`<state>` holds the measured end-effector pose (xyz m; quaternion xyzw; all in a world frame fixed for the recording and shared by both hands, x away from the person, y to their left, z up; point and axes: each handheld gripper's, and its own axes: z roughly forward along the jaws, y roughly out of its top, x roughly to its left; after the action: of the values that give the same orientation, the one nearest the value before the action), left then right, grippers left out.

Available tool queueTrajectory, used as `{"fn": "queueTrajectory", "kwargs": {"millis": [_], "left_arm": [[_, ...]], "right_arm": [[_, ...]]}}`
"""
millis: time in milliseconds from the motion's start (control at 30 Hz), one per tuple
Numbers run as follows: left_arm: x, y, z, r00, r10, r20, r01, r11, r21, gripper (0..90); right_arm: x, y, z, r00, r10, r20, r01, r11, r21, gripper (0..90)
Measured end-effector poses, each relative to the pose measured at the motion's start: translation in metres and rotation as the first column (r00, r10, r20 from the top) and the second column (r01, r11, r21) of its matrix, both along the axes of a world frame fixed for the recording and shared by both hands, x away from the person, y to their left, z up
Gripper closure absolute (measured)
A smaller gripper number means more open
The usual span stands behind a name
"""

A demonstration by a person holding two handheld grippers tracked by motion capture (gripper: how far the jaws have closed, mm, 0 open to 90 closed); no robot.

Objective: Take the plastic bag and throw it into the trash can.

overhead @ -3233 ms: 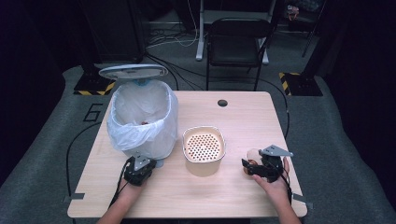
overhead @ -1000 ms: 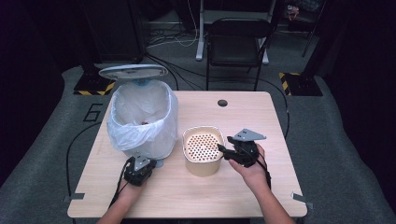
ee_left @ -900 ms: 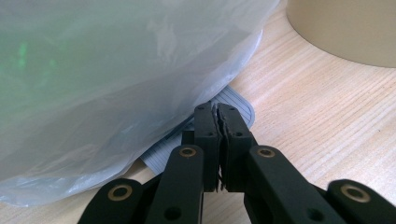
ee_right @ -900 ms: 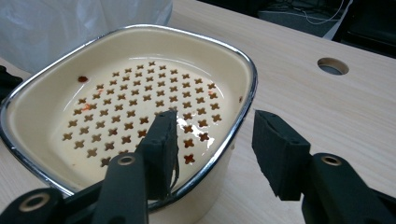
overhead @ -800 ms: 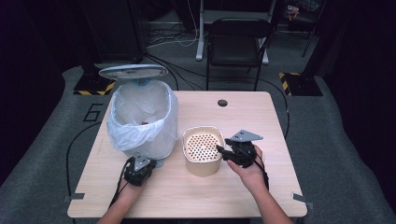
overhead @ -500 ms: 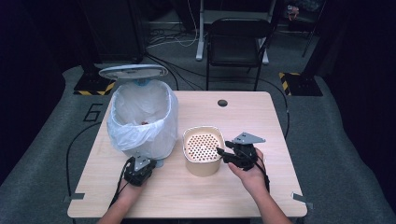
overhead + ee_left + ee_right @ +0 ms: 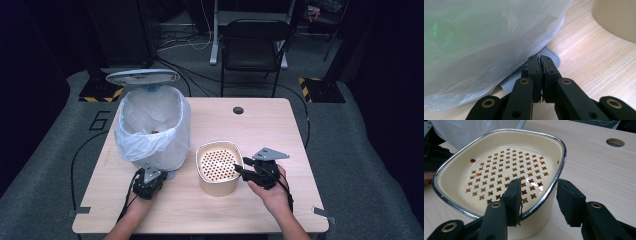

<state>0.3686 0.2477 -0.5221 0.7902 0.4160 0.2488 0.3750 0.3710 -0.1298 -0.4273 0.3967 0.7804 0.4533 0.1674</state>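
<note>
A cream container (image 7: 217, 181) with a perforated insert (image 7: 506, 172) and a metal rim stands mid-table. My right gripper (image 7: 240, 167) straddles its right rim (image 7: 554, 182): one jaw is inside the bowl, the other outside the wall (image 7: 541, 220). The jaws have just been closing, with the rim between them and a small gap still visible. My left gripper (image 7: 159, 173) is shut, and its tips (image 7: 540, 60) rest on the grey ribbed pedal (image 7: 552, 56) of the bin (image 7: 152, 127). The bin's lid (image 7: 142, 76) stands up.
The bin's white bag (image 7: 486, 37) bulges just above the left gripper, and scraps lie inside it. A round cable hole (image 7: 238, 110) sits at the table's far edge. A black chair (image 7: 255, 40) stands beyond the table.
My right gripper came in from the table's right side to the container's rim, and its jaws have narrowed around it. The left gripper stayed put on the pedal.
</note>
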Motion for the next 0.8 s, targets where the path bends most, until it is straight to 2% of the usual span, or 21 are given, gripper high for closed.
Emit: {"fn": "queueTrajectory", "kwargs": {"millis": [33, 100, 133, 267, 367, 400, 467, 533, 667, 800], "left_arm": [[0.001, 0.002, 0.001, 0.9997, -0.019, 0.014, 0.018, 0.9993, 0.034, 86.9], [0.001, 0.001, 0.001, 0.9998, -0.013, 0.017, 0.013, 0.9995, 0.027, 86.9], [0.001, 0.001, 0.001, 0.9998, -0.02, 0.002, 0.02, 0.9996, 0.019, 86.9], [0.001, 0.001, 0.0, 0.9997, -0.014, 0.018, 0.013, 0.9996, 0.026, 86.9], [0.001, 0.002, 0.001, 0.9998, -0.021, 0.007, 0.021, 0.9994, 0.027, 86.9], [0.001, 0.001, 0.001, 0.9998, -0.017, 0.014, 0.016, 0.9995, 0.026, 86.9], [0.001, 0.002, 0.001, 0.9997, -0.023, 0.005, 0.023, 0.9993, 0.028, 86.9], [0.001, 0.001, 0.001, 0.9998, -0.021, 0.005, 0.021, 0.9994, 0.027, 86.9], [0.0, 0.001, 0.001, 0.9997, -0.023, -0.005, 0.023, 0.9995, 0.022, 86.9], [0.0, 0.0, 0.001, 0.9998, -0.017, 0.004, 0.017, 0.9996, 0.024, 86.9]], "right_arm": [[-0.003, -0.001, 0.0, 1.0, 0.0, -0.001, 0.0, 1.0, 0.004, 54.9], [-0.009, -0.004, -0.001, 1.0, 0.004, 0.0, -0.004, 1.0, 0.011, 54.4], [-0.012, -0.005, -0.002, 1.0, 0.001, -0.003, -0.001, 1.0, 0.018, 54.3], [-0.025, -0.007, -0.003, 0.9999, -0.004, -0.013, 0.005, 1.0, 0.022, 53.4], [-0.033, -0.008, -0.004, 0.9997, -0.005, -0.022, 0.006, 1.0, 0.028, 52.5], [-0.035, -0.008, -0.005, 0.9995, -0.003, -0.03, 0.004, 1.0, 0.029, 51.6], [-0.038, -0.007, -0.008, 0.9998, 0.0, -0.021, 0.001, 1.0, 0.016, 50.6], [-0.04, -0.005, -0.01, 0.9995, 0.001, -0.031, -0.001, 1.0, -0.007, 49.3], [-0.04, -0.005, -0.009, 0.9998, 0.002, -0.02, -0.003, 1.0, -0.008, 41.1], [-0.04, -0.009, 0.0, 0.9998, -0.012, 0.018, 0.012, 1.0, 0.005, 37.8]]}}
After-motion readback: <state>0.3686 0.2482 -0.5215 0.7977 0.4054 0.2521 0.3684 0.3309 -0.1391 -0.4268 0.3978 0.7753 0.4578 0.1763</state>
